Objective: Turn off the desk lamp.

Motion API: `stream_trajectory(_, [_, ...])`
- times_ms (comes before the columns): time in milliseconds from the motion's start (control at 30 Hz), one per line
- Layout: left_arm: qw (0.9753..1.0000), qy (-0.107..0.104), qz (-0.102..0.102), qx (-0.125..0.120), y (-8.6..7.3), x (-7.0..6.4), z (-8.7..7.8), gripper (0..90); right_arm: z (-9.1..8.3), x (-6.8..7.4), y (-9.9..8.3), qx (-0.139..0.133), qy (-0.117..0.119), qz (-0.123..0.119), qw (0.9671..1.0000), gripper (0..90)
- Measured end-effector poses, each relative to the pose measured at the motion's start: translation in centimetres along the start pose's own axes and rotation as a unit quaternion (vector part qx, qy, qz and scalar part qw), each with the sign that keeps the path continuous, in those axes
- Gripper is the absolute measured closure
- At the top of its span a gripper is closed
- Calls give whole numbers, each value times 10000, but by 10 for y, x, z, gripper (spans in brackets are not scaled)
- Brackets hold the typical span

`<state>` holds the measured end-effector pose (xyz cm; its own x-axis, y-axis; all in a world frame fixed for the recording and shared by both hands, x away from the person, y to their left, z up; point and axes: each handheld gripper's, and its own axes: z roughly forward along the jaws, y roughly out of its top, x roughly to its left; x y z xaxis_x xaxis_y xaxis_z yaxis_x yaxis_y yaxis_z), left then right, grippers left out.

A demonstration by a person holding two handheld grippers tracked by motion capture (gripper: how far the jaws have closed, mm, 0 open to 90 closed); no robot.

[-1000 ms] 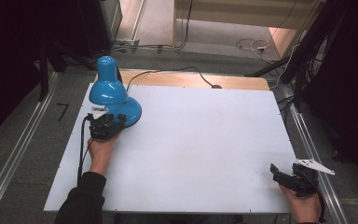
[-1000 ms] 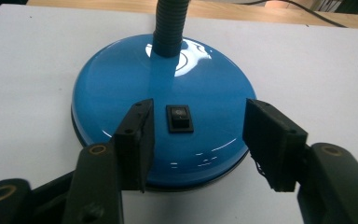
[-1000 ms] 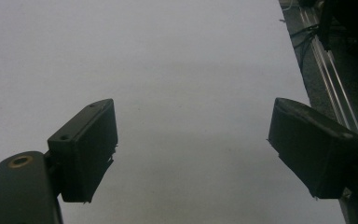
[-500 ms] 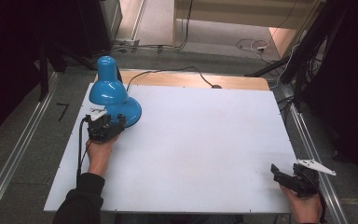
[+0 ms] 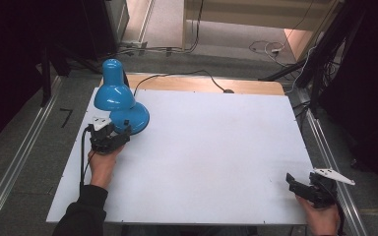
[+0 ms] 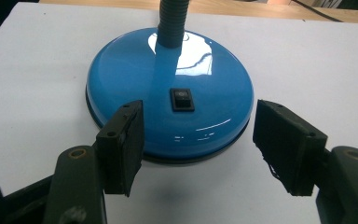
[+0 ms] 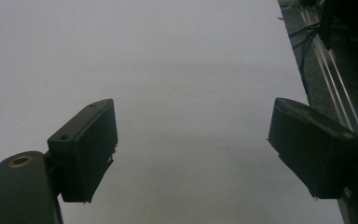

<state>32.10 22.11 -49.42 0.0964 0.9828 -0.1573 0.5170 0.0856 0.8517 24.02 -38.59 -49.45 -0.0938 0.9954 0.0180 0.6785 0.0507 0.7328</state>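
Two spread jaws of the left gripper (image 6: 198, 144) flank the near rim of the blue lamp base (image 6: 168, 93), its black rocker switch (image 6: 182, 99) just beyond their gap, while the right gripper (image 7: 193, 149) hangs released above the bare white table (image 7: 168, 56).

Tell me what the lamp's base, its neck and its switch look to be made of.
Lamp base: glossy blue-painted metal or hard plastic, judging by sharp mirror-like highlights; it cannot be told which. A thin black rim, maybe rubber, runs under its edge. Neck: ribbed blue flexible tube, looks like coated gooseneck. Switch: black rocker, apparently moulded plastic, with a duller sheen than the base.
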Motion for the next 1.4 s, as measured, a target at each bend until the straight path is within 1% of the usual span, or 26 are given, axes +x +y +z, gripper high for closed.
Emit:
stream_trajectory(133, [10000,10,35,22,-2,-1,-2,334,0,0,0,-2,6,-21,10000,139])
stream_trajectory(233, [10000,-38,17,28,-4,-2,-5,333,0,0,0,-15,14,-17,10000,139])
stream_trajectory(400, [10000,6,88,8,-5,-4,-11,323,-1,0,0,-17,8,12,10000,139])
stream_trajectory(500, [10000,-36,2,-24,-5,-2,-15,322,-2,0,0,-27,25,21,10000,139])
stream_trajectory(600, [10000,-44,-14,-55,-6,-1,-20,322,-2,-1,0,-52,31,10,10000,139])
stream_trajectory(667, [10000,-21,4,-55,-7,-1,-22,314,-2,-1,0,-41,27,21,10000,139])
stream_trajectory(700, [10000,1,6,-37,-8,-1,-23,289,-3,-1,0,-50,26,13,10000,139])
stream_trajectory(733, [10000,38,22,-13,-9,-1,-24,289,-3,-1,0,-50,26,13,10000,139])
stream_trajectory(833, [10000,40,46,-5,-12,-1,-26,285,-4,-1,0,-60,25,28,10000,139])
stream_trajectory(1000, [10000,10,77,19,-15,-2,-31,269,-4,-1,0,-71,30,16,10000,139])
stream_trajectory(1233, [9999,-57,92,-26,-17,-5,-39,264,-4,-1,0,-76,32,15,10000,139])
stream_trajectory(1400, [9998,-99,176,19,-22,-8,-43,261,-4,-1,0,-73,33,6,10000,139])
